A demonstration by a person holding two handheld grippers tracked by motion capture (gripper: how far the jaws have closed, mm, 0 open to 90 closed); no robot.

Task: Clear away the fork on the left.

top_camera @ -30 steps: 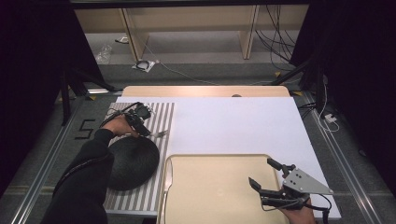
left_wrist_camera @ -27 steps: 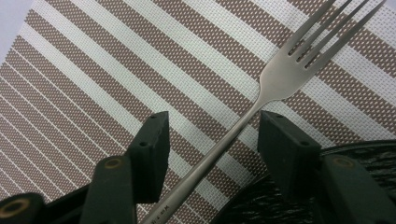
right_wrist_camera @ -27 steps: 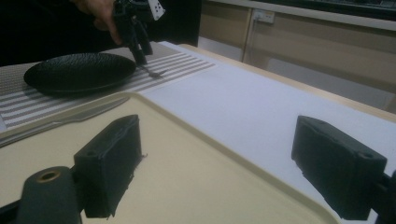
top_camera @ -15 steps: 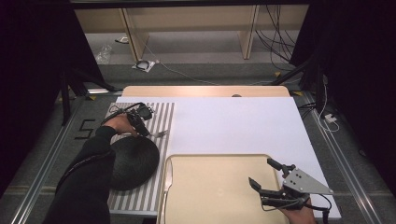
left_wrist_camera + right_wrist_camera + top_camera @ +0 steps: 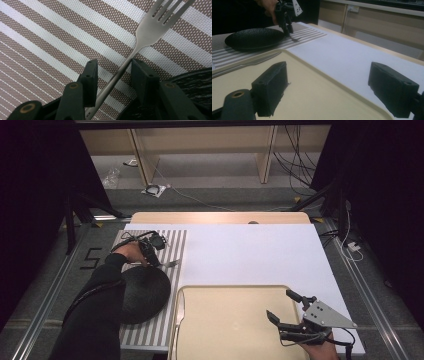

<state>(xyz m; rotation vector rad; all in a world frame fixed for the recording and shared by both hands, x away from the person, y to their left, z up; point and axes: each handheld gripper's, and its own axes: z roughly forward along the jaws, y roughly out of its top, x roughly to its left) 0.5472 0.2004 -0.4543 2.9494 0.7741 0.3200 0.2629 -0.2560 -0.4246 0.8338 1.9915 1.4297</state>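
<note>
Two tongs are in use at the bench (image 5: 260, 250). The left tongs (image 5: 159, 262) point down at the striped mat (image 5: 150, 335), at the far edge of the black plate (image 5: 145, 292). The fork (image 5: 140, 47) lies flat on the mat, tines pointing away from the tongs, handle passing between the jaws. The jaws have just been closing. One jaw meets the handle; a gap remains at the other, so the fork is straddled and not yet clamped. The plate rim lies just beside the jaws.

The right tongs (image 5: 286, 306) hover over the near right corner of the beige tray (image 5: 225, 320), jaws wide apart with nothing between them. A knife (image 5: 180, 312) rests along the tray's left rim, between tray and mat. The tray sits on the white sheet (image 5: 260, 255), near the plate and well apart from the fork.
</note>
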